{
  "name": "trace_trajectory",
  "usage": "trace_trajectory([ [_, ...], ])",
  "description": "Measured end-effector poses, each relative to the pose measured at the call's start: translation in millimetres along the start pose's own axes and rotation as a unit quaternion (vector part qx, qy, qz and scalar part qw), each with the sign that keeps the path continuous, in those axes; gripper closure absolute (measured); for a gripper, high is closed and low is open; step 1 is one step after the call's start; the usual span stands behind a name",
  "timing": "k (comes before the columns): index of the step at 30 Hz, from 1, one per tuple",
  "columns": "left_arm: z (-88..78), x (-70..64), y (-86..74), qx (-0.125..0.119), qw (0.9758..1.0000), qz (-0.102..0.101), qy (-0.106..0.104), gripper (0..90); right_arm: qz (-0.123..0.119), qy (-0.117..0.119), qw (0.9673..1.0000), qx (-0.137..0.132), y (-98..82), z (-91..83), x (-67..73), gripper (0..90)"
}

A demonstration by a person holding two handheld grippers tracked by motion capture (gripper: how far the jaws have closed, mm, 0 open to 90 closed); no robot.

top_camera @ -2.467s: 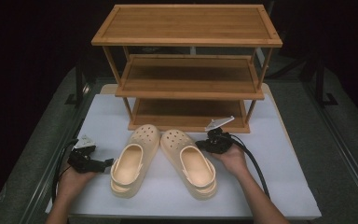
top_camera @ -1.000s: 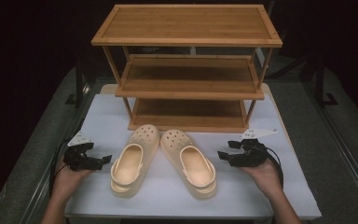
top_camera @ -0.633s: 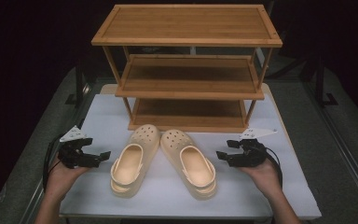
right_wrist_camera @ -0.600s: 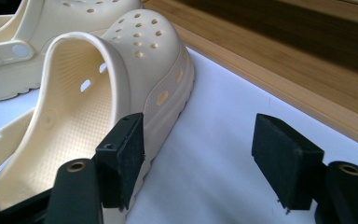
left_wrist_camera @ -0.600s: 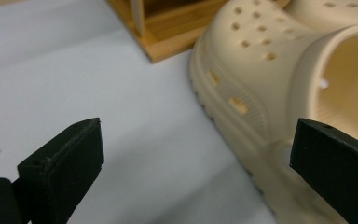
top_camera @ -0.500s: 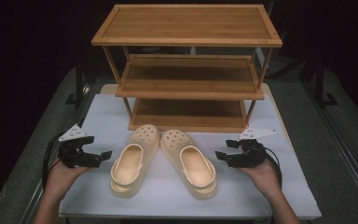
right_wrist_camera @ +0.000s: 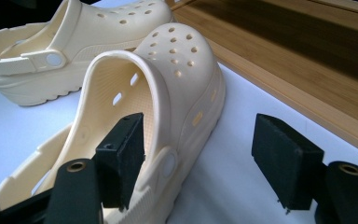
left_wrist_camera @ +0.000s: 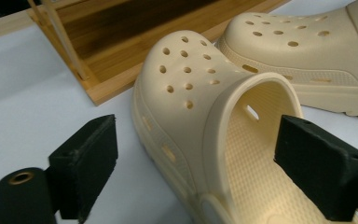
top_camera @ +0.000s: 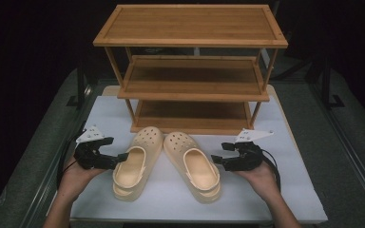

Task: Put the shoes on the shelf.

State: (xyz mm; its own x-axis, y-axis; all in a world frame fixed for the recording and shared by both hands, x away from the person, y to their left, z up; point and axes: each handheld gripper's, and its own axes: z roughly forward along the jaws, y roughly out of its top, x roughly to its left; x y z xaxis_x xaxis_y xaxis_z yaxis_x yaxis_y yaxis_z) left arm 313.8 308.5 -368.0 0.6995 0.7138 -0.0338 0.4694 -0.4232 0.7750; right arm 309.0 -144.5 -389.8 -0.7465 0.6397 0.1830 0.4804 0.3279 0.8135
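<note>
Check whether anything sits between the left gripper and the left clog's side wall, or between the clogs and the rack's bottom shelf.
Nothing visible does. The left gripper already straddles the left clog wall, pads apart from it. White mat lies bare up to the bottom shelf.

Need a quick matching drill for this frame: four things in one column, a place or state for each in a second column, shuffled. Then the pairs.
1. left clog
2. right clog
3. wooden rack
4. left hand-held gripper

A. three shelves, all bare
B. jaws open, straddling a clog's side wall
C. on the white mat, by the right hand-held gripper
D. on the white mat, nearer the left hand

Pairs: 1-D, 2-C, 3-A, 4-B
</note>
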Motion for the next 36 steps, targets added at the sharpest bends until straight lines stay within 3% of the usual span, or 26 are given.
trace_trajectory([
  [9,16.0,-0.7,5.5,0.015,0.9997,0.015,-0.01,18.6,-0.003,0.013,0.9999,0.003,11.8,14.5,4.4,34.2],
  [17,29.2,-1.8,6.5,0.016,0.9994,0.02,-0.022,35.3,-0.009,0.026,0.9995,0.017,17.0,34.5,4.0,37.9],
  [20,34.9,-5.0,5.9,0.031,0.9989,0.033,-0.017,41.0,-0.014,0.036,0.999,0.023,16.8,44.1,4.6,41.9],
  [24,35.3,-6.6,2.6,0.022,0.9991,0.037,0.001,49.8,-0.027,0.03,0.9985,0.037,14.6,51.9,6.0,52.1],
  [29,33.4,-6.2,0.9,0.024,0.9991,0.032,0.016,59.9,-0.036,0.028,0.9981,0.041,13.7,53.3,7.2,63.7],
  [36,30.6,-13.9,4.5,0.034,0.9966,0.052,0.055,72.4,-0.054,0.01,0.9977,0.04,14.9,50.4,11.7,72.2],
])
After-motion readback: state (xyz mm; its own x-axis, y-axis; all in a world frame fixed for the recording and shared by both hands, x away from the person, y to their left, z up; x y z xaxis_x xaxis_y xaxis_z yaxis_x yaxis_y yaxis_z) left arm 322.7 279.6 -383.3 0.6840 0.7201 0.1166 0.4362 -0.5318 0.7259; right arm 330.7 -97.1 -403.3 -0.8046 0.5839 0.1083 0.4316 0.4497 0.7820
